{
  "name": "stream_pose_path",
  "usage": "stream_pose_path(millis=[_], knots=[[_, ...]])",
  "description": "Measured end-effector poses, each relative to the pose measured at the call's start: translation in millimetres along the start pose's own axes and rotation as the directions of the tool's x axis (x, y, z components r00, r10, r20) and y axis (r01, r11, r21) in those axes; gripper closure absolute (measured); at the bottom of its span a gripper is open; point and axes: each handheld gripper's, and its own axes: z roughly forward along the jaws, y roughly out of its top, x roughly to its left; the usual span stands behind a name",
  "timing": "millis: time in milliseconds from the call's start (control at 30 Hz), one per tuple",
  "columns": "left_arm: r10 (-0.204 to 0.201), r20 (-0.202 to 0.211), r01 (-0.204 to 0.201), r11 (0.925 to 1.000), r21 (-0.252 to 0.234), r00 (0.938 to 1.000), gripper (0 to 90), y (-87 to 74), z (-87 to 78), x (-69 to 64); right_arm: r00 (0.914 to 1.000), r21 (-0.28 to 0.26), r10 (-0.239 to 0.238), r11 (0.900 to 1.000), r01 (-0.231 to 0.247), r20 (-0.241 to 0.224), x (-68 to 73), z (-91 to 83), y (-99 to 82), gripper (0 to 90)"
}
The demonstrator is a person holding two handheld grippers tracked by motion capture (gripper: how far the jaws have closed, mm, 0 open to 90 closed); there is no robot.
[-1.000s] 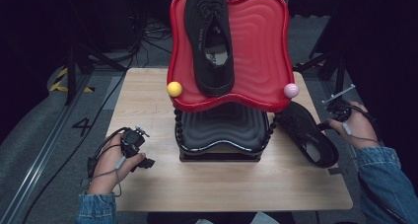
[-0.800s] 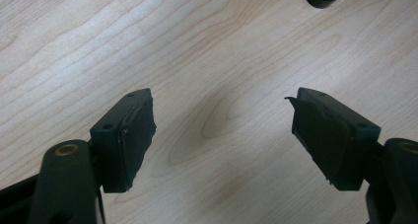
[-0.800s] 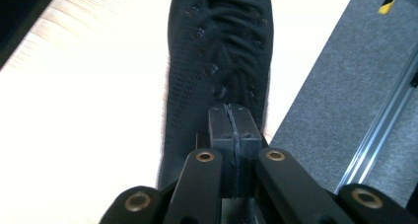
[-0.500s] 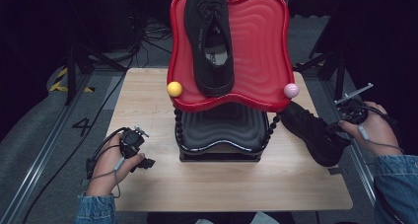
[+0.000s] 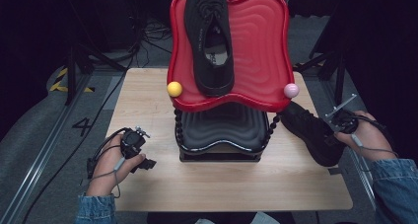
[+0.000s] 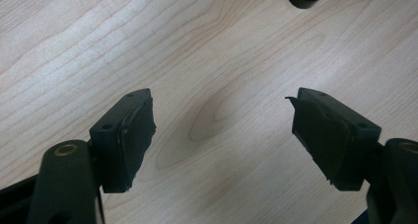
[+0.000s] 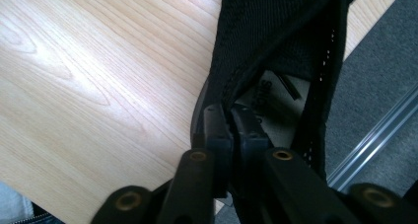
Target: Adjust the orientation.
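Observation:
One black shoe [image 5: 209, 36] lies toe-up on the tilted red tray [image 5: 256, 46]. A second black shoe [image 5: 310, 132] lies on the wooden table [image 5: 148, 100] by its right edge, toe toward the stand. My right gripper [image 5: 340, 123] is at that shoe's heel end. Its jaws have just been closing. In the right gripper view the right gripper [image 7: 230, 118] is pinched on the collar edge of this shoe [image 7: 276, 31]. My left gripper [image 5: 148, 160] rests near the front left of the table. In the left gripper view the left gripper [image 6: 222, 120] is open over bare wood.
The red tray sits on a black ribbed tray [image 5: 219, 130] at mid table. A yellow ball [image 5: 174, 89] and a pink ball [image 5: 291, 90] mark the red tray's front corners. Cables and stand legs lie on the floor behind. A metal rail runs along the right side.
My right hand has shifted toward the table's right edge, and the shoe's heel end has moved slightly with it. The left hand has stayed put.

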Motion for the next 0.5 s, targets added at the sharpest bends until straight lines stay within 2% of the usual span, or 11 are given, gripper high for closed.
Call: stream_pose_path(millis=[100, 167, 300, 333, 367, 433, 467, 500], knots=[[0.003, 0.004, -0.003, 1.0000, 0.005, 1.0000, 24.8, -1.1, 0.0, 0.5, 0.9996, 0.017, -0.026, 0.9995, 0.026, 0.012, 7.8, -1.5, 4.7, 88.1], [0.000, 0.010, 0.000, 1.0000, 0.003, 1.0000, 24.8, -1.3, 0.2, 0.3, 0.9993, 0.008, -0.037, 0.9993, 0.037, -0.005, 14.9, -3.3, 9.0, 88.1], [0.010, -0.004, -0.010, 0.9999, 0.005, 0.9999, 24.8, -1.1, 0.3, 0.0, 0.9949, -0.016, -0.090, 0.9959, 0.089, -0.046, 35.1, -5.8, 20.8, 88.1], [0.012, 0.000, -0.012, 0.9999, 0.006, 0.9999, 24.8, -1.4, 0.4, -0.1, 0.9901, -0.026, -0.116, 0.9931, 0.114, -0.079, 45.3, -4.7, 24.0, 88.0], [0.012, 0.001, -0.012, 0.9999, 0.006, 0.9999, 24.8, -1.6, 0.4, 0.1, 0.9901, -0.026, -0.116, 0.9931, 0.114, -0.079, 45.3, -4.7, 24.0, 88.0], [-0.005, 0.003, 0.005, 1.0000, 0.006, 1.0000, 24.8, -2.8, 0.7, 0.3, 0.9845, -0.036, -0.134, 0.9908, 0.130, -0.113, 53.8, -3.0, 24.5, 87.9], [0.004, -0.001, -0.004, 1.0000, 0.005, 1.0000, 24.8, -2.9, 0.6, 1.3, 0.9828, -0.037, -0.137, 0.9903, 0.134, -0.124, 56.8, -1.9, 24.1, 87.7], [-0.003, 0.007, 0.003, 1.0000, 0.004, 1.0000, 24.8, -3.1, 0.9, 1.1, 0.9814, -0.036, -0.140, 0.9900, 0.136, -0.132, 58.8, -0.9, 23.5, 87.4]])
